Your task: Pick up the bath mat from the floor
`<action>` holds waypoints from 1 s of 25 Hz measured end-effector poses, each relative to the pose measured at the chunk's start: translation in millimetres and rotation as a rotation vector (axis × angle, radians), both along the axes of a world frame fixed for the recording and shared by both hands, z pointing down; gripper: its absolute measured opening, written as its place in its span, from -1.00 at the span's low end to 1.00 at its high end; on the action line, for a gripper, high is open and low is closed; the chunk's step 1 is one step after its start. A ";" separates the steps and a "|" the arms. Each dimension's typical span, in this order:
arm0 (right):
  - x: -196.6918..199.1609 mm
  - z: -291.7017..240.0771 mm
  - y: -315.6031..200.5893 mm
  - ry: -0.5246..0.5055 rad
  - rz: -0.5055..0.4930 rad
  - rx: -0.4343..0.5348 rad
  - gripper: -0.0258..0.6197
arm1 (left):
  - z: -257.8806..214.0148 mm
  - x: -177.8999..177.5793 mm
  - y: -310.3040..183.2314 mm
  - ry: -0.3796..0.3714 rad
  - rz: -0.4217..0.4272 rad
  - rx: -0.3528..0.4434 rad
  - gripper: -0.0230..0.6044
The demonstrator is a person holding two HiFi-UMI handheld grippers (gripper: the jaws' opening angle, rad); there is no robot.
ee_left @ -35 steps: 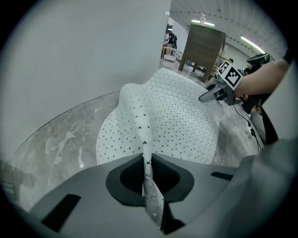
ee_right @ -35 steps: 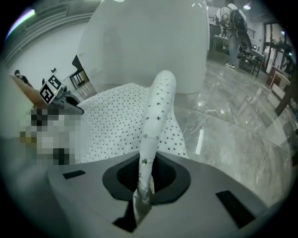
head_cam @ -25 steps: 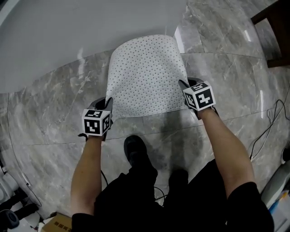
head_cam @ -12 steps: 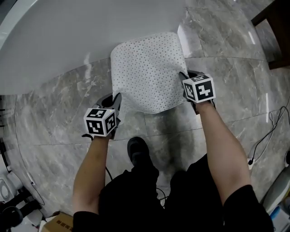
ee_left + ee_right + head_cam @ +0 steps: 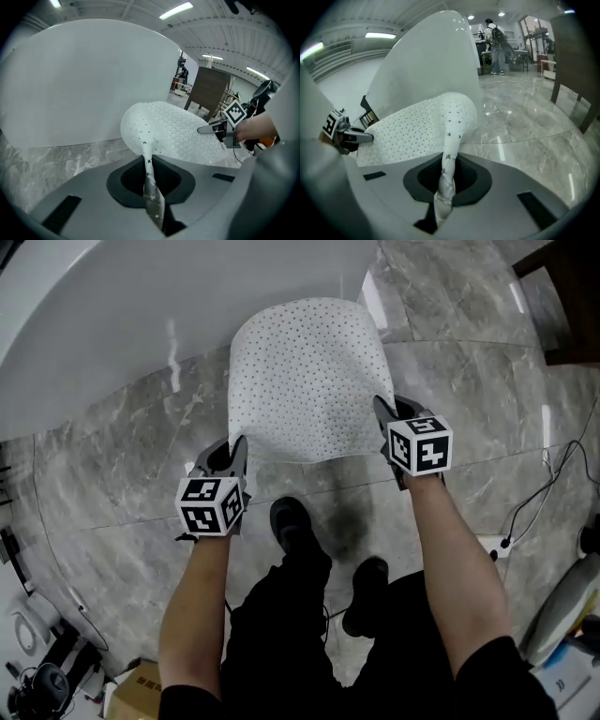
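Tub side: the white curved wall (image 5: 141, 315) fills the upper left of the head view. The mat lies along its foot, probably where someone would step out.
Floor: grey marble tiles (image 5: 112, 484) run across the lower left and the right.
Left gripper: the left gripper (image 5: 232, 454) is at centre left. Its jaws are clamped together on the mat's near left corner. In its own view the thin edge runs up out of the pinch as a tight fold, so the grip looks firm.
Bath mat: the white dotted bath mat (image 5: 300, 381) is at upper centre, slung between the two tools. Its near edge is raised and the sheet bows away towards the tub. I cannot tell whether the far edge is touching the tiles.
Why two corners: a hold at each near corner likely keeps the limp sheet spread flat, so it does not bunch.
Shoes: the person's dark shoes (image 5: 292, 526) are at lower centre, just behind the raised edge and clear of the mat.
Right gripper: the right gripper (image 5: 386, 413) is at centre right, nipped shut on the near right corner. The fabric is twisted between its jaws.
Cable: a thin lead (image 5: 553, 484) trails at the far right, well apart from the mat.
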State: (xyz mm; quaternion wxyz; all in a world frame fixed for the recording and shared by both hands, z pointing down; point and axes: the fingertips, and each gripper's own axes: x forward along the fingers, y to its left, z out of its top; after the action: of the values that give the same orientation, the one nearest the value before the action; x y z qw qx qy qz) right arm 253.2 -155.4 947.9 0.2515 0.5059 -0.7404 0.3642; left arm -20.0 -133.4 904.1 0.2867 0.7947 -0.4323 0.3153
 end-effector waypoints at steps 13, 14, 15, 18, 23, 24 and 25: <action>-23.4 -181.1 22.9 -0.008 -0.098 -0.041 -0.81 | -169.9 11.9 9.1 -0.005 -0.012 -0.019 -0.82; -25.6 -193.9 23.6 -0.012 -0.100 -0.042 -0.81 | -184.2 10.2 8.6 0.001 -0.025 -0.012 -0.82; -27.7 -205.8 24.1 -0.012 -0.104 -0.044 -0.81 | -198.2 8.3 8.0 0.007 -0.038 -0.004 -0.82; -31.7 -240.9 20.2 -0.008 -0.124 -0.038 -0.81 | -238.3 2.8 1.4 0.036 -0.092 0.005 -0.82; -38.5 -307.4 22.5 -0.022 -0.150 -0.025 -0.81 | -308.9 2.9 0.5 0.079 -0.125 0.026 -0.82; -40.9 -320.6 26.4 -0.032 -0.150 -0.025 -0.80 | -321.3 3.3 4.8 0.087 -0.121 0.029 -0.82; -42.5 -333.1 29.9 -0.041 -0.150 -0.023 -0.80 | -332.8 4.1 8.7 0.099 -0.121 0.031 -0.82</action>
State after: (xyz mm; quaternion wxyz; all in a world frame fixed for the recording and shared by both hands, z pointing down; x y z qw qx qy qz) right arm 210.7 -125.5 614.7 0.2686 0.4386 -0.7770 0.3630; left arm -15.9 -124.7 571.2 0.3138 0.7862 -0.4695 0.2510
